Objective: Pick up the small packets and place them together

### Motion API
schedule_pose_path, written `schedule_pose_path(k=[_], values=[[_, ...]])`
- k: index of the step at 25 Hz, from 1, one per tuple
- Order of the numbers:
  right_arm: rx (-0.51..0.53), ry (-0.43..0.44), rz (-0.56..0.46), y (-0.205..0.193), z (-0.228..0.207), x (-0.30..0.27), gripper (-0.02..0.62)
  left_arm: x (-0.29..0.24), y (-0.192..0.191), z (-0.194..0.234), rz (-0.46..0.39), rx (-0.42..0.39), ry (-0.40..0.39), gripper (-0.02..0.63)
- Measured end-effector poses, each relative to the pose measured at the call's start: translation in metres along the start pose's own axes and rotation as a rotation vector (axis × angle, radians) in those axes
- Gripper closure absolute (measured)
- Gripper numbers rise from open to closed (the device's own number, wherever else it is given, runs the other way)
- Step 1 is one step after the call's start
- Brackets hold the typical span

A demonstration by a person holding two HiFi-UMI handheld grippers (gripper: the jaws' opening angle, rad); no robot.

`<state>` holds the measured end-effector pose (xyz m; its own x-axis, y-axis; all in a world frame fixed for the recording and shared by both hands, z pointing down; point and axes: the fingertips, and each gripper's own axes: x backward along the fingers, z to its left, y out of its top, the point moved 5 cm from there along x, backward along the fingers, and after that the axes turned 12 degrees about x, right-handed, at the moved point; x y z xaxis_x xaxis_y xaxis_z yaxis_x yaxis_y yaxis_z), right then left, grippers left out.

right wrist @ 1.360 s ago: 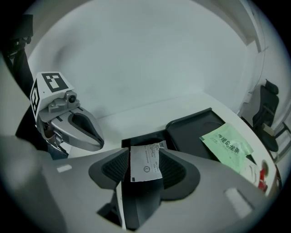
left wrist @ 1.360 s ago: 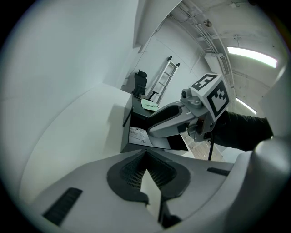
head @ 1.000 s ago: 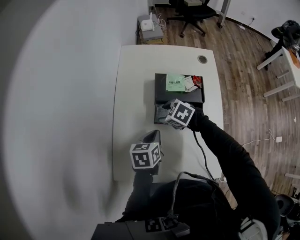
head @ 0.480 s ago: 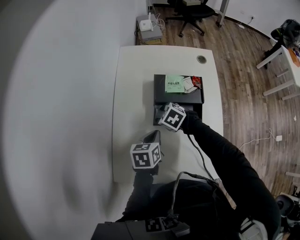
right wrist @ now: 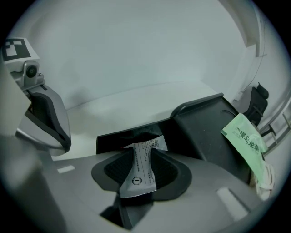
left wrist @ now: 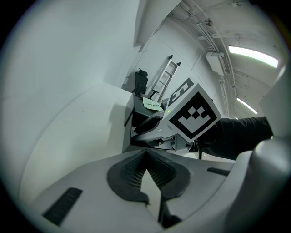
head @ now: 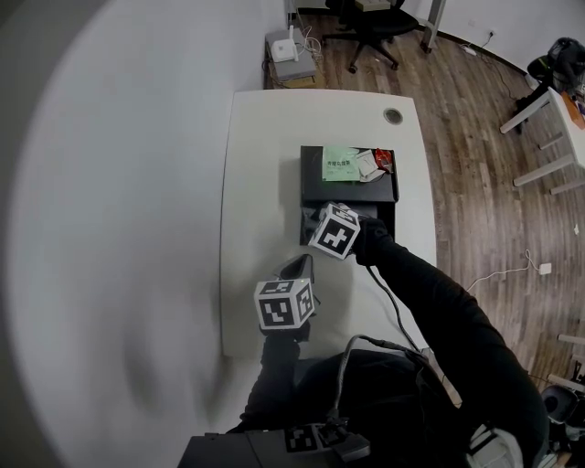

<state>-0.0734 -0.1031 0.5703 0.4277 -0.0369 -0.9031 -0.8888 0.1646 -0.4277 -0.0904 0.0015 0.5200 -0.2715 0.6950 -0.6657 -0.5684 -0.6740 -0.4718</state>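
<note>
A small white printed packet stands between the pads of my right gripper, whose jaws are closing and pinch it. In the head view that right gripper hovers over the low black tray at the near end of a black box. On the box's far end lie a green packet, a white packet and a red one. The green packet also shows at the right of the right gripper view. My left gripper rests nearer me, shut and empty, its pads meeting.
The white table has a round cable hole at its far right corner. Beyond its far edge stand a small white device and an office chair on wooden floor. A cable trails from my right arm.
My right gripper has shifted a little left and toward me over the low tray, its marker cube turning. The left gripper has stayed put.
</note>
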Motion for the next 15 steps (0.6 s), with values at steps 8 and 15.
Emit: schedule_pose_path(k=[8, 15], values=[[-0.02, 0.03, -0.019, -0.005, 0.002, 0.007, 0.499, 0.004, 0.0, 0.002, -0.01, 0.004, 0.006, 0.606], [-0.073, 0.08, -0.068, -0.013, -0.003, 0.032, 0.5, 0.003, 0.0, 0.004, -0.011, 0.004, 0.007, 0.606]])
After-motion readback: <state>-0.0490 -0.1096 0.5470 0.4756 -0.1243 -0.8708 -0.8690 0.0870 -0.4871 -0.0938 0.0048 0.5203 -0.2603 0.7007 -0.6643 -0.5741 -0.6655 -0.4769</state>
